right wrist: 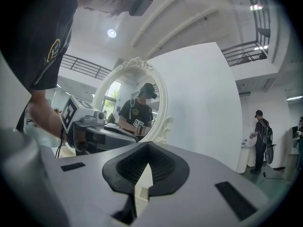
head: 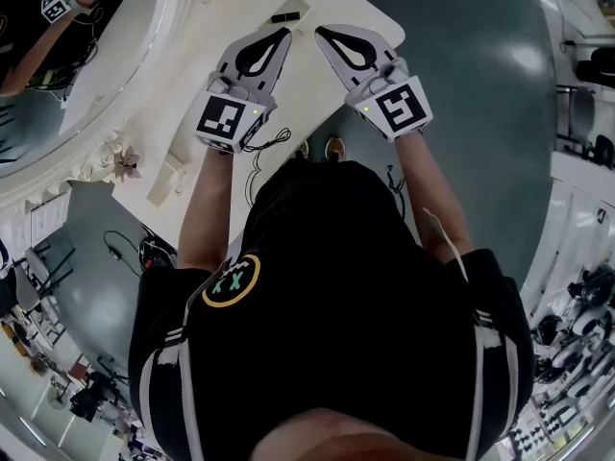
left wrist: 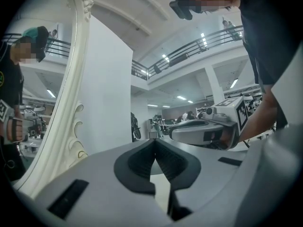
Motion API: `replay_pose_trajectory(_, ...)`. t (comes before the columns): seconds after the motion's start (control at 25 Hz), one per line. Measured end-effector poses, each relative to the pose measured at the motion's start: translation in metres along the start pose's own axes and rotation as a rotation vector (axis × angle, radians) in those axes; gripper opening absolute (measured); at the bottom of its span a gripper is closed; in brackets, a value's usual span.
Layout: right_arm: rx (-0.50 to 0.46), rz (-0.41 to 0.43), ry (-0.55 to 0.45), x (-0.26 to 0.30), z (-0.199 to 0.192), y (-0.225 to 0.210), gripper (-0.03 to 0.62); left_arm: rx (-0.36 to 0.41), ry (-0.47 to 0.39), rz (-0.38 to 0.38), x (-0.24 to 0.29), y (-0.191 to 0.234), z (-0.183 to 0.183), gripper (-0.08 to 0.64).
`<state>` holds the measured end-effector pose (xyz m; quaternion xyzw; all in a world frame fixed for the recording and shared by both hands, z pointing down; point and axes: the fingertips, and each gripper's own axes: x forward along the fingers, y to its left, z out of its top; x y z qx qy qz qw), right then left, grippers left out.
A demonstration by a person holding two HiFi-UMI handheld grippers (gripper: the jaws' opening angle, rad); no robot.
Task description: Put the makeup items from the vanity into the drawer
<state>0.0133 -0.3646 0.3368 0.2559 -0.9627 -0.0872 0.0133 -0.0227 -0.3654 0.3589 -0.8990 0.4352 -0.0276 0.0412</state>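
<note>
We look steeply down on a white vanity (head: 307,94) w/ an ornate oval mirror (head: 48,113) at left. We hold two grippers side by side over the top. Left gripper (head: 286,34): jaws clenched, nothing btwn them. Right gripper (head: 320,33): same, tips together, empty. Just past the left tips, on the vanity, lies a small dark item (head: 286,16), maybe makeup.

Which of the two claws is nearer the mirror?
The left claw, on the head view's left: the ornate white-framed mirror lies on its side of the vanity, while the right claw sits farther from it.
</note>
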Motion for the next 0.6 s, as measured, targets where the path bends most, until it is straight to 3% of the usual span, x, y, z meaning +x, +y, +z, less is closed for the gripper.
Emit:
replay_pose_trajectory(0.12,0.006,-0.007,-0.007,0.0004,0.0013,0.0000,0.020,-0.001,0.038,0.010,-0.0016,0.0013,-0.0012,0.020)
replay_pose_trajectory(0.32,-0.007,-0.009,0.002,-0.0003,-0.0028,0.0007,0.020,0.003,-0.002,0.003,-0.0012,-0.0001,0.0001,0.020)
replay_pose_trajectory(0.6,-0.001,-0.013,-0.010,-0.0011,0.0006,-0.0005,0.020,0.002,0.022,0.004,-0.0001,-0.0029,-0.0007,0.020)
